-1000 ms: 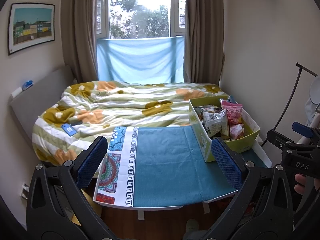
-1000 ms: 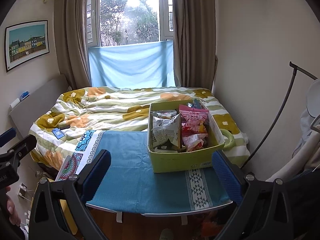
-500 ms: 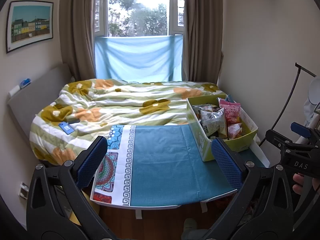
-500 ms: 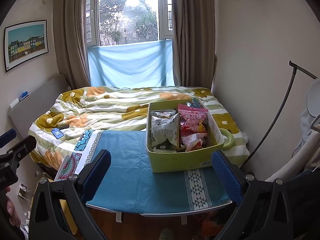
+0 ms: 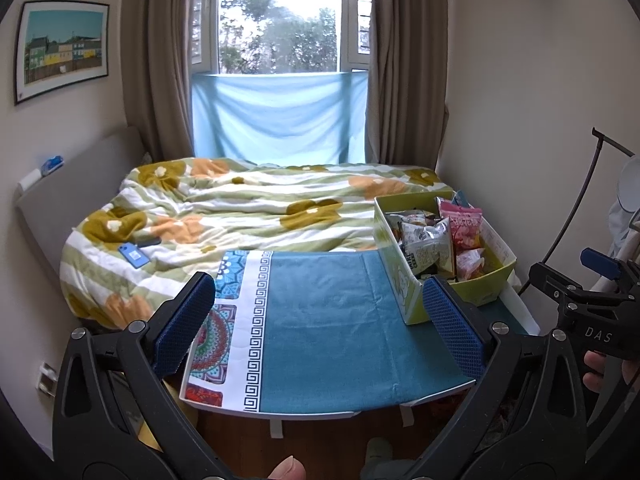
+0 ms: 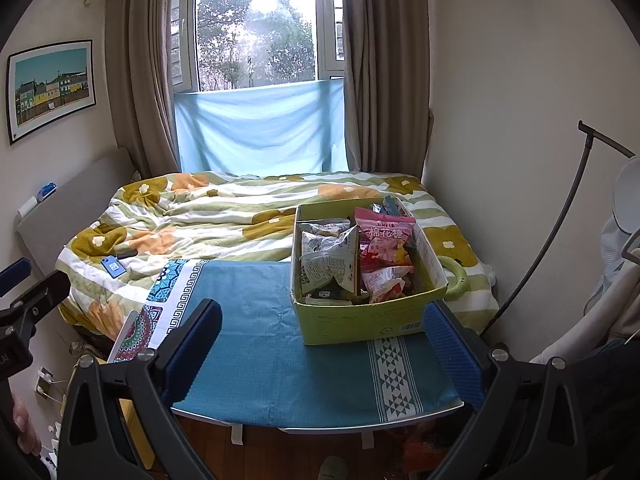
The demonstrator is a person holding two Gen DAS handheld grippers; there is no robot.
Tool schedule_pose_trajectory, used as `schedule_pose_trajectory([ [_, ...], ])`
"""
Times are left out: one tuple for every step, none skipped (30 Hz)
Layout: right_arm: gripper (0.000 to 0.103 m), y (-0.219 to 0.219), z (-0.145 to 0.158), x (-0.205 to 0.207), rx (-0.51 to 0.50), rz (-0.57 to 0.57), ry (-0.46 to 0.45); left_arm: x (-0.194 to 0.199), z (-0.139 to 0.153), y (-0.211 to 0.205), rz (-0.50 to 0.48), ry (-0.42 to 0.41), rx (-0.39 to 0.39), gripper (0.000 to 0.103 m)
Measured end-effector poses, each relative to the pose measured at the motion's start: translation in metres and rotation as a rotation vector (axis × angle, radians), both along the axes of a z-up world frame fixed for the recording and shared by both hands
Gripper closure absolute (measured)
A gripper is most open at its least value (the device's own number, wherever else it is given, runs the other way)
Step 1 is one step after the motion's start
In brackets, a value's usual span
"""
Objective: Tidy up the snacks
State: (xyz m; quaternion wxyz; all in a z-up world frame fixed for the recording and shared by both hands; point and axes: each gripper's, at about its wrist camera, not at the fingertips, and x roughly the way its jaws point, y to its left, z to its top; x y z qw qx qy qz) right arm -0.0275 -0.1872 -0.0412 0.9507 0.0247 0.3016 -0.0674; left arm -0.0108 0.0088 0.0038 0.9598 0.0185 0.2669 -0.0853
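A green cardboard box [image 6: 372, 320] stands on the right part of a small table covered with a teal cloth [image 6: 280, 340]. It holds several snack bags, among them a silver bag [image 6: 328, 264] and a pink bag [image 6: 384, 234]. The box also shows in the left wrist view [image 5: 404, 296], at the table's right edge. My left gripper [image 5: 320, 328] is open and empty, held before the table's near edge. My right gripper [image 6: 324, 344] is open and empty, in front of the box and short of it.
A bed with a flowered quilt [image 5: 248, 208] lies behind the table, with a blue card [image 5: 134, 256] on it. A window with curtains is at the back. A green ring [image 6: 456, 276] lies right of the box. A lamp stand [image 6: 560, 216] is at right.
Both views have shifted only slightly; the left gripper drifted a little left and back. Both grippers stay open and empty. The box has not moved.
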Motion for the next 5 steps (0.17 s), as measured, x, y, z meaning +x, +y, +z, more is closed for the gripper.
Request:
schedule_pose_trajectory([
  [0.003, 0.0001, -0.0001, 0.0, -0.001, 0.0, 0.0, 0.0003, -0.0002, 0.0001, -0.005, 0.003, -0.005, 0.0],
  [0.003, 0.0001, -0.0002, -0.0001, -0.001, -0.001, 0.001, 0.0001, -0.0008, 0.0007, -0.009, 0.003, -0.014, 0.0],
  [0.003, 0.0001, -0.0001, -0.0002, 0.0, -0.001, 0.001, -0.0006, -0.0007, 0.0008, -0.011, 0.0, -0.021, 0.0],
  [0.003, -0.0011, -0.0011, 0.0001, 0.001, -0.001, 0.001, -0.0015, -0.0004, 0.0009, -0.012, -0.007, -0.023, 0.0],
  [0.003, -0.0011, -0.0014, 0.0, 0.002, -0.001, 0.001, -0.0024, -0.0003, 0.0005, -0.01, -0.013, -0.019, 0.0],
])
